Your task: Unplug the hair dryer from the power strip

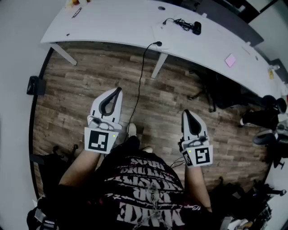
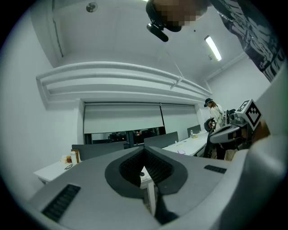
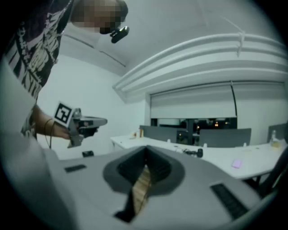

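Observation:
A small black device with a tangled cord, apparently the hair dryer (image 1: 196,28), lies on the white desk (image 1: 112,22) far ahead; it is also visible in the right gripper view as the hair dryer (image 3: 195,153). A black cable (image 1: 141,76) hangs from the desk edge down to the floor near my feet. I cannot make out the power strip. My left gripper (image 1: 119,90) (image 2: 145,150) is shut and empty, held level over the wooden floor. My right gripper (image 1: 185,112) (image 3: 146,150) is also shut with nothing in it, well short of the desk.
A pink item (image 1: 230,60) lies on the desk's right part, bottles (image 1: 74,3) at its far left. Desk legs (image 1: 159,65) stand ahead. Office chairs (image 1: 265,117) crowd the right, a black box (image 1: 33,85) sits at the left wall. Another person (image 2: 215,114) stands far off.

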`<state>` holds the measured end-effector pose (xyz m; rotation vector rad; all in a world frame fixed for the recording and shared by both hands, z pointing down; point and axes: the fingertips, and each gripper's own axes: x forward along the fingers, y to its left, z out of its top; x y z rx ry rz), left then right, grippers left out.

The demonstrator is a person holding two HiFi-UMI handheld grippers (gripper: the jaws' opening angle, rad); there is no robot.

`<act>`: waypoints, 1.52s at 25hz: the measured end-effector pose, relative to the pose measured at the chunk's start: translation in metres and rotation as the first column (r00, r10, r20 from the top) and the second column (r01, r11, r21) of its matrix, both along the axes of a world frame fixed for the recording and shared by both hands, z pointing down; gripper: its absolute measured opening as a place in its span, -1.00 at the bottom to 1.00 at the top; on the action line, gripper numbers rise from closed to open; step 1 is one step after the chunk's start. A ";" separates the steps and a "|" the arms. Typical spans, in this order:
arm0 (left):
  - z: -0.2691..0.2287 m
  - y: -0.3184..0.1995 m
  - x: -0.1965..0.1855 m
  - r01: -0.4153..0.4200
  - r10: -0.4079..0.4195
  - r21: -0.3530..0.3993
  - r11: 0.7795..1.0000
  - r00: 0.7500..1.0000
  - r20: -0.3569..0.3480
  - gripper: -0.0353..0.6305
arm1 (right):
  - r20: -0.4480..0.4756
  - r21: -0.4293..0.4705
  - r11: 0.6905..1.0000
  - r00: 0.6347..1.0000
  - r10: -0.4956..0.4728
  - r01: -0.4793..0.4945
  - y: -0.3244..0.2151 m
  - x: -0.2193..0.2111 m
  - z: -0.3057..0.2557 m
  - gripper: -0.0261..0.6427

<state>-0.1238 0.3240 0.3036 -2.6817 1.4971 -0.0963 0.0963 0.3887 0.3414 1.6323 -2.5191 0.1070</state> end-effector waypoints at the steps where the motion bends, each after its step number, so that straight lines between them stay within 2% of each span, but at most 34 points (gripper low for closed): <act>1: -0.001 -0.008 -0.005 0.003 -0.003 -0.001 1.000 1.000 -0.001 -0.82 | -0.007 0.001 1.000 1.000 -0.002 0.002 -0.007 -0.003 0.000 -0.82; 5: -0.006 -0.032 -0.021 0.000 0.000 0.006 1.000 1.000 -0.005 -0.82 | -0.013 0.004 1.000 1.000 -0.005 0.005 -0.031 -0.015 -0.008 -0.82; 13: -0.008 -0.056 -0.046 -0.012 0.012 0.012 1.000 0.999 -0.033 -0.82 | -0.007 0.044 0.997 0.998 0.063 -0.063 -0.048 -0.022 -0.028 -0.82; 20: 0.005 -0.068 -0.045 -0.017 0.016 -0.025 1.000 0.999 -0.039 -0.82 | 0.001 0.030 0.996 0.997 0.083 -0.083 -0.062 -0.008 -0.026 -0.82; 30: 0.004 -0.080 -0.055 0.026 -0.027 -0.018 0.999 0.999 -0.034 -0.82 | 0.019 -0.014 0.999 0.998 0.053 -0.053 -0.070 -0.007 -0.011 -0.82; 38: 0.011 -0.102 -0.031 -0.018 0.017 -0.037 0.999 0.999 -0.028 -0.82 | 0.022 -0.005 0.999 0.999 0.042 -0.042 -0.094 0.000 -0.015 -0.82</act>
